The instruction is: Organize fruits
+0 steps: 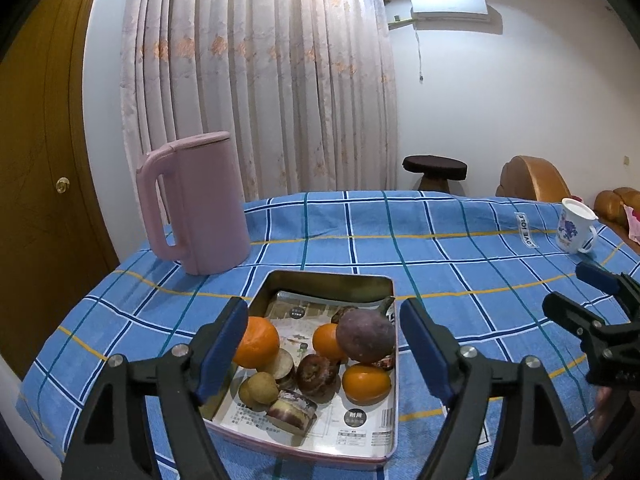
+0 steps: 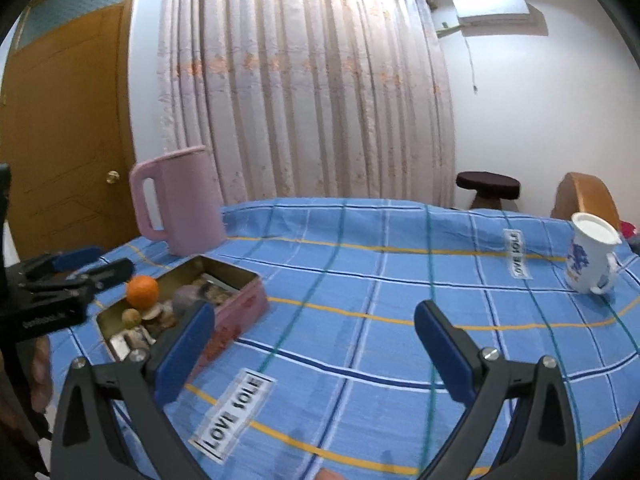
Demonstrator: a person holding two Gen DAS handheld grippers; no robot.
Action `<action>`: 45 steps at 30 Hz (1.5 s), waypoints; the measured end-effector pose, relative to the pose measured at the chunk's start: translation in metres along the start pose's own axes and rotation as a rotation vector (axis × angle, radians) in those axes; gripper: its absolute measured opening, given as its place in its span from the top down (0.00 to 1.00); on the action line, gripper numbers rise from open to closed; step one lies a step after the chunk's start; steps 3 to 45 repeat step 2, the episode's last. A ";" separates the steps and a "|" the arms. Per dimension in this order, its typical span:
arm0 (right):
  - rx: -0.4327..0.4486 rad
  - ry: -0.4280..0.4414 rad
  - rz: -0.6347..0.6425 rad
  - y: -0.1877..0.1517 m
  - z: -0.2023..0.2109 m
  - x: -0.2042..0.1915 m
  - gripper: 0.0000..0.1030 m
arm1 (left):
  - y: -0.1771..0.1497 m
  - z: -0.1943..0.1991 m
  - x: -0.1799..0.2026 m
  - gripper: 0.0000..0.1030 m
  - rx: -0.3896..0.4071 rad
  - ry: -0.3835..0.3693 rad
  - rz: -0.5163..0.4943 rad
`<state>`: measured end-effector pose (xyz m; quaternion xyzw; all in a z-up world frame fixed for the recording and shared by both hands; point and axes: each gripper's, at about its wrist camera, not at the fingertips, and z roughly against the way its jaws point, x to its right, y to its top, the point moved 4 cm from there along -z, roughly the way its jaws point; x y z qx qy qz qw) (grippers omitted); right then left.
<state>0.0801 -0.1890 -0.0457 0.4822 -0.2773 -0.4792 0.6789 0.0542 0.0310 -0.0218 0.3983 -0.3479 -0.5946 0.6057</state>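
Oranges [image 1: 256,342], purple fruit [image 1: 365,335], small brown fruits, piled in rectangular tin [image 1: 330,278]

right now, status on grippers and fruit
Left gripper open over tin. Right gripper open, empty. Fruit all in tin. Kettle behind, clear.

Your left gripper [image 1: 324,344] has black plastic arms shaped like angled struts, each tipped with a long blue pad [image 1: 224,344] and pinned with silver screws. Your right gripper [image 2: 314,350] is built the same: black frame, blue pads [image 2: 442,350], round silver screw heads. White lettering marks the left gripper's black body.
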 end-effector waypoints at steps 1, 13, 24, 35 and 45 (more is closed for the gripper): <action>-0.009 -0.036 0.013 -0.002 0.001 0.008 0.01 | 0.000 0.000 0.000 0.23 0.002 0.000 0.000; -0.016 -0.062 0.019 -0.003 0.001 0.014 0.01 | 0.000 0.001 0.000 0.23 0.001 0.003 0.001; -0.016 -0.062 0.019 -0.003 0.001 0.014 0.01 | 0.000 0.001 0.000 0.23 0.001 0.003 0.001; -0.016 -0.062 0.019 -0.003 0.001 0.014 0.01 | 0.000 0.001 0.000 0.23 0.001 0.003 0.001; -0.016 -0.062 0.019 -0.003 0.001 0.014 0.01 | 0.000 0.001 0.000 0.23 0.001 0.003 0.001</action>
